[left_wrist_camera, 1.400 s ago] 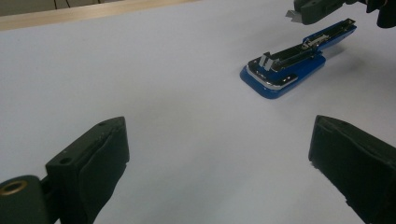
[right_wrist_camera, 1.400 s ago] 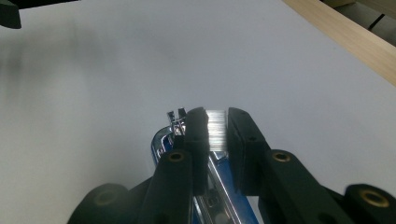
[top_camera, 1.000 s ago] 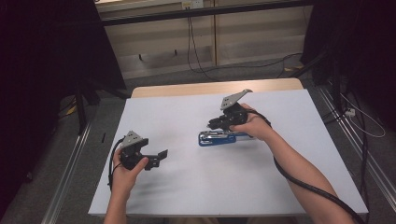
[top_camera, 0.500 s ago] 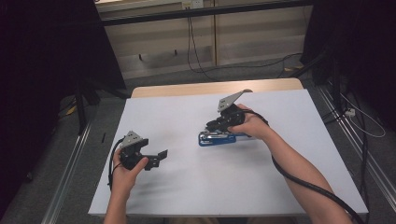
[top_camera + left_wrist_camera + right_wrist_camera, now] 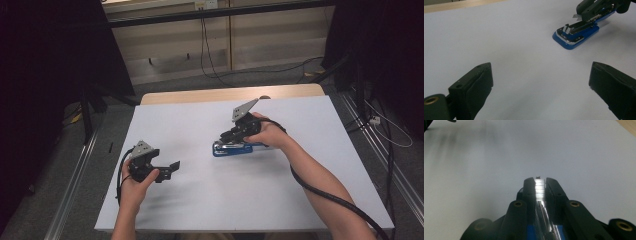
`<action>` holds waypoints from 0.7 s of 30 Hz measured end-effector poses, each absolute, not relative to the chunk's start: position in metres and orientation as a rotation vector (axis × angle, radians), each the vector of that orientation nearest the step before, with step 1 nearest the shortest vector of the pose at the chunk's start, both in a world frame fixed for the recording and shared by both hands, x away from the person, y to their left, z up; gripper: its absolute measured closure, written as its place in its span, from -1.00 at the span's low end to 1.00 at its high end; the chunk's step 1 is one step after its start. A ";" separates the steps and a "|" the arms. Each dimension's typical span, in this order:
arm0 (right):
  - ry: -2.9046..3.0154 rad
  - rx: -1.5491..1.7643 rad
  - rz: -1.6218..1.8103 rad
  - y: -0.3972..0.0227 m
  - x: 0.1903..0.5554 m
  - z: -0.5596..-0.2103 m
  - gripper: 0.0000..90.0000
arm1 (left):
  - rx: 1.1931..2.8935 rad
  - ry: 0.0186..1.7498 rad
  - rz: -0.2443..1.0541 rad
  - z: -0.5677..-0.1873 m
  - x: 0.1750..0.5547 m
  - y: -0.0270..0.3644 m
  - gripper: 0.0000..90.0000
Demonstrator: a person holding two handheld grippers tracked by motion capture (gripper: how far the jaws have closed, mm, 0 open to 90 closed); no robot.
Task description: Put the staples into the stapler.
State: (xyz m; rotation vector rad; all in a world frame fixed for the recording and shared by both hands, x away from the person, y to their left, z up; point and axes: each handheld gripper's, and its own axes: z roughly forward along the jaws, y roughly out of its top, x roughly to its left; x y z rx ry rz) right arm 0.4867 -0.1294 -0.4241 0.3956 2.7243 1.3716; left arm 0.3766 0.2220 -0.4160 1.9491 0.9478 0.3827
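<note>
My right gripper point(image 5: 231, 136) clamped on metal strip point(image 5: 539, 188) atop blue stapler point(image 5: 232, 148), mid-counter point(image 5: 200, 200). My left gripper point(image 5: 170, 167) spread wide, holding nothing, well apart from stapler.

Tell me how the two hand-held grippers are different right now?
The left hand-held gripper has its jaws wide apart with nothing between them, while the right hand-held gripper is squeezed shut on the blue stapler. The left one is off to the side, away from the stapler; the right one is down on it. Both are black, trailing cables.
</note>
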 end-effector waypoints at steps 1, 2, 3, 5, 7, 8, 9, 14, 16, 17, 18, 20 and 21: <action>2.726 0.392 1.372 -0.129 0.487 -0.425 0.76 | 1.949 0.948 0.384 -0.416 0.377 0.222 -0.88; 2.729 0.383 1.371 -0.129 0.487 -0.425 0.76 | 1.950 0.948 0.386 -0.416 0.377 0.222 -0.88; 2.729 0.375 1.365 -0.129 0.487 -0.425 0.76 | 1.950 0.948 0.384 -0.416 0.377 0.222 -0.88; 2.735 0.363 1.361 -0.128 0.488 -0.426 0.76 | 1.951 0.950 0.384 -0.416 0.376 0.222 -0.88; 2.739 0.350 1.356 -0.128 0.488 -0.427 0.76 | 1.953 0.949 0.384 -0.417 0.376 0.222 -0.88; 2.743 0.351 1.355 -0.128 0.489 -0.427 0.76 | 1.955 0.947 0.385 -0.416 0.376 0.222 -0.88; 2.745 0.348 1.356 -0.128 0.489 -0.428 0.76 | 1.953 0.949 0.386 -0.416 0.376 0.222 -0.88; 2.757 0.339 1.345 -0.127 0.491 -0.430 0.76 | 1.951 0.952 0.387 -0.417 0.376 0.223 -0.88; 2.765 0.329 1.349 -0.126 0.492 -0.430 0.76 | 1.950 0.953 0.387 -0.417 0.377 0.223 -0.88; 2.766 0.323 1.344 -0.126 0.493 -0.430 0.76 | 1.948 0.954 0.386 -0.417 0.377 0.223 -0.88; 2.770 0.319 1.338 -0.126 0.494 -0.431 0.76 | 1.948 0.953 0.386 -0.417 0.377 0.223 -0.88; 2.775 0.311 1.333 -0.125 0.495 -0.432 0.76 | 1.946 0.955 0.386 -0.416 0.376 0.223 -0.88; 2.775 0.306 1.334 -0.125 0.495 -0.432 0.76 | 1.946 0.955 0.387 -0.416 0.377 0.224 -0.88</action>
